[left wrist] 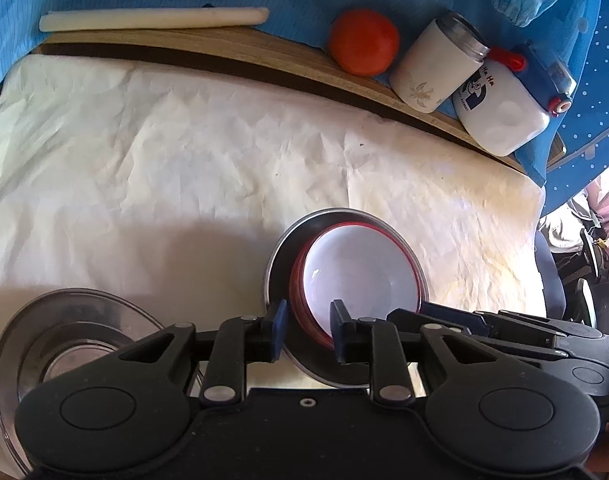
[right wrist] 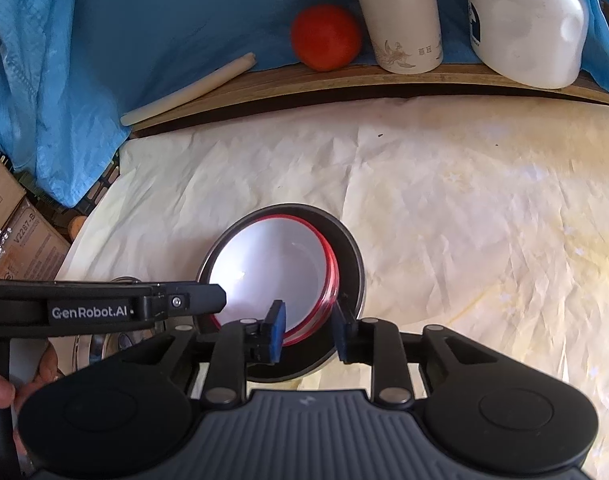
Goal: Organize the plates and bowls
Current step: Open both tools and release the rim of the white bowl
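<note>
A red-rimmed white bowl (left wrist: 356, 268) sits inside a steel bowl (left wrist: 280, 264) on the white cloth. My left gripper (left wrist: 306, 330) is open, its fingers straddling the near rims of both bowls. A steel plate (left wrist: 64, 328) lies at the lower left. In the right wrist view the same white bowl (right wrist: 272, 268) sits in the steel bowl (right wrist: 350, 264). My right gripper (right wrist: 310, 330) is open, its fingers straddling the bowls' near right rim. The left gripper's finger (right wrist: 200, 300) reaches in from the left onto the rim.
A wooden ledge (left wrist: 224, 48) at the back holds a tomato (left wrist: 362, 42), a white flask (left wrist: 436, 66), a white jug (left wrist: 508, 108) and a white stick (left wrist: 152, 18). Blue cloth hangs behind. Cardboard boxes (right wrist: 20, 236) stand at the left.
</note>
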{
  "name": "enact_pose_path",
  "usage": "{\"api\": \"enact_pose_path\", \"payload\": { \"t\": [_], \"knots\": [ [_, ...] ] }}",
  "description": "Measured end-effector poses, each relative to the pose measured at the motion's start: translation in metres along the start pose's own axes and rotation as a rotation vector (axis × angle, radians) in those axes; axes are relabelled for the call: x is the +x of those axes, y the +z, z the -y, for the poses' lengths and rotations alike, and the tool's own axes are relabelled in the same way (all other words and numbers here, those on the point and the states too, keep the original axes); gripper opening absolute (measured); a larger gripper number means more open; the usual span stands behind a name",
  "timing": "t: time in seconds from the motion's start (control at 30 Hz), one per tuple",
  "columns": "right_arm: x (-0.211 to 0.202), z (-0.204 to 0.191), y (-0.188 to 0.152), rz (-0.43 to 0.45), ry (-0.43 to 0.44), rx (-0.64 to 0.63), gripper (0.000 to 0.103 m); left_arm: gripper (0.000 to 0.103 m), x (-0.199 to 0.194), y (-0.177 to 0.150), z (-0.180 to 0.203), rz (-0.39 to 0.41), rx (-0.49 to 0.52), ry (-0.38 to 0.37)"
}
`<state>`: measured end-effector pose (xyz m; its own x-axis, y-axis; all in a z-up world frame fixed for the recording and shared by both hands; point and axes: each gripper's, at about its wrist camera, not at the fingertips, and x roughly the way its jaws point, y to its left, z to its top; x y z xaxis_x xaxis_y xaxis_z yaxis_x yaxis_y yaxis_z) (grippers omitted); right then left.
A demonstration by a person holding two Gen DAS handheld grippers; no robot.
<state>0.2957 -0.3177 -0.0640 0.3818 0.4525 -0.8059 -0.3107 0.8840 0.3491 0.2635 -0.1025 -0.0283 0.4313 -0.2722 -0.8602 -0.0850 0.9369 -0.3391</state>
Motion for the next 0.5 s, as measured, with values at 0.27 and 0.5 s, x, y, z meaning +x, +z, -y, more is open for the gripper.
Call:
{"api": "enact_pose_path", "payload": {
  "t": [0.27, 0.5],
  "knots": [
    [-0.014, -0.006, 0.000, 0.031, -0.025, -0.021, 0.051, 0.051, -0.012, 0.001, -0.007, 0.046, -0.010, 0.017],
    [-0.029, -0.002, 0.000, 0.063, -0.041, -0.011, 0.072, 0.078, -0.022, 0.001, -0.019, 0.089, -0.005, 0.031]
  ]
}}
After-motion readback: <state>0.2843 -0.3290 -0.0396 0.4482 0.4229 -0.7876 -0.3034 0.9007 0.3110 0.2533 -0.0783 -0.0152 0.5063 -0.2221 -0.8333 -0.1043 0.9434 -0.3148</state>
